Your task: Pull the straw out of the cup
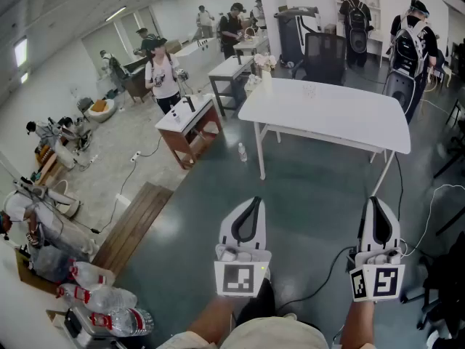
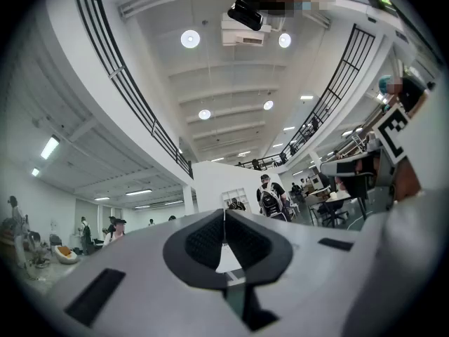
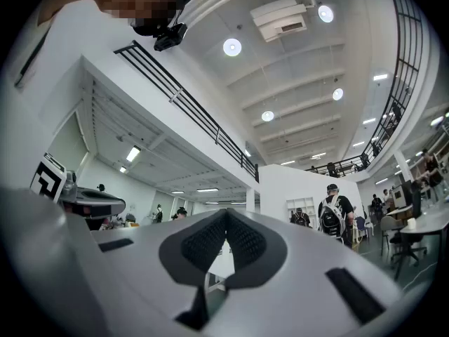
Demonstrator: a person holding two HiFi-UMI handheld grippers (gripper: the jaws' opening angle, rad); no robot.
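- White table (image 1: 327, 115) stands well ahead of both grippers; no cup or straw can be made out on it.
- Left gripper (image 1: 255, 201) and right gripper (image 1: 374, 201) are clenched on nothing, pointing towards it.

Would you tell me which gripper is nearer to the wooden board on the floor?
Left. In the head view the left gripper sits just right of the board; the right gripper is farther right again, beyond the left one.

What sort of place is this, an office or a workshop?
Probably a large open lab or workshop hall: scattered work tables like the white table, a person wearing a backpack, and a railed upper gallery under a high ceiling.
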